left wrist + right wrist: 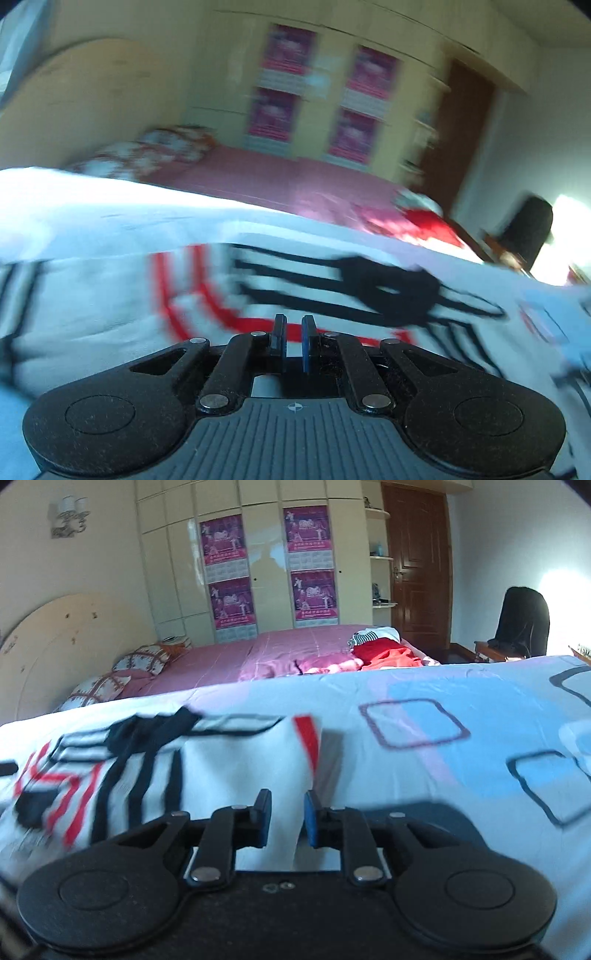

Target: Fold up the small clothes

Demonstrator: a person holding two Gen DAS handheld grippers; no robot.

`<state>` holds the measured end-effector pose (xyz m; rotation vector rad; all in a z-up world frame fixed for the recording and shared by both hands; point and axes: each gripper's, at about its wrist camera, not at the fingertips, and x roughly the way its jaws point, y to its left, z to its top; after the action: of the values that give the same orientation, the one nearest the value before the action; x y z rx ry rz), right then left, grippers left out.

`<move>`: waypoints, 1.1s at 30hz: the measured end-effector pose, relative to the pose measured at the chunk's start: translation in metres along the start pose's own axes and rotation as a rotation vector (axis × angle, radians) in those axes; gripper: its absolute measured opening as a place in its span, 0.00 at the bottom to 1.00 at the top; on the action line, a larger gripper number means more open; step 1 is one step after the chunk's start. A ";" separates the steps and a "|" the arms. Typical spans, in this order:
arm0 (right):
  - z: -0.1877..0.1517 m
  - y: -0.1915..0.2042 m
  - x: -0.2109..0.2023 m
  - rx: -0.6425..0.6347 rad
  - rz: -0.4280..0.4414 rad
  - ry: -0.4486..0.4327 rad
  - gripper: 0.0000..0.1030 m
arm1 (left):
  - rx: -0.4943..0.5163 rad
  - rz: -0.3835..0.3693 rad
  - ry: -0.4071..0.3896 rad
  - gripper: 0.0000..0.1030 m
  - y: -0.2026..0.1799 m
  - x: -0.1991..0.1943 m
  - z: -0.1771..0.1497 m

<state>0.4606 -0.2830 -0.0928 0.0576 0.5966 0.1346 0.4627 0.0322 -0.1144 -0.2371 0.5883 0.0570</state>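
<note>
Folding: only starting, I judge; the small shirt [155,771] lies crumpled on the blue sheet [424,716].
Left gripper [293,341]: clenched on the cloth.
Right gripper [286,821]: grasping its white edge (no fold visible).

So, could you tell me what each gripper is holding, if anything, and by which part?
Both grip the white striped garment at its near edge: the left gripper near the red rings, the right gripper on the plain white part.

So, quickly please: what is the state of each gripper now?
Left gripper: jaws shut, apparently pinching the white garment.
Right gripper: jaws narrowed on the white garment's fold, apparently holding it.
</note>
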 end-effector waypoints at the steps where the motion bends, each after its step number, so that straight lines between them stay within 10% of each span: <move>1: 0.007 -0.001 0.012 0.000 0.009 -0.008 0.17 | 0.029 -0.035 0.018 0.05 -0.014 0.009 0.000; 7: 0.021 -0.003 0.092 -0.061 -0.061 0.109 0.12 | 0.172 -0.024 0.095 0.21 -0.051 0.055 -0.021; 8: 0.021 -0.010 0.093 -0.042 -0.082 0.093 0.23 | 0.168 0.003 0.097 0.21 -0.048 0.052 -0.020; 14: 0.011 0.000 0.039 -0.036 0.010 0.010 0.14 | 0.201 0.121 0.073 0.25 -0.036 0.034 -0.027; 17: -0.017 0.023 0.052 -0.140 -0.005 0.121 0.15 | 0.248 0.144 0.076 0.26 -0.042 0.035 -0.026; 19: -0.015 0.027 0.043 -0.111 -0.028 0.109 0.18 | 0.165 0.106 0.098 0.27 -0.028 0.027 -0.016; 21: -0.010 0.027 0.020 -0.055 0.000 0.047 0.26 | 0.088 0.113 0.036 0.76 -0.006 0.003 -0.014; 22: -0.009 0.029 0.009 -0.048 -0.005 0.013 0.27 | 0.049 0.138 -0.009 0.86 0.009 -0.017 -0.015; 33: -0.036 0.065 -0.042 0.005 -0.049 0.055 0.27 | -0.615 0.306 -0.097 0.69 0.282 -0.134 -0.064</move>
<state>0.3990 -0.2246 -0.0927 0.0446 0.6525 0.0873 0.2830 0.2927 -0.1495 -0.7350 0.4933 0.5472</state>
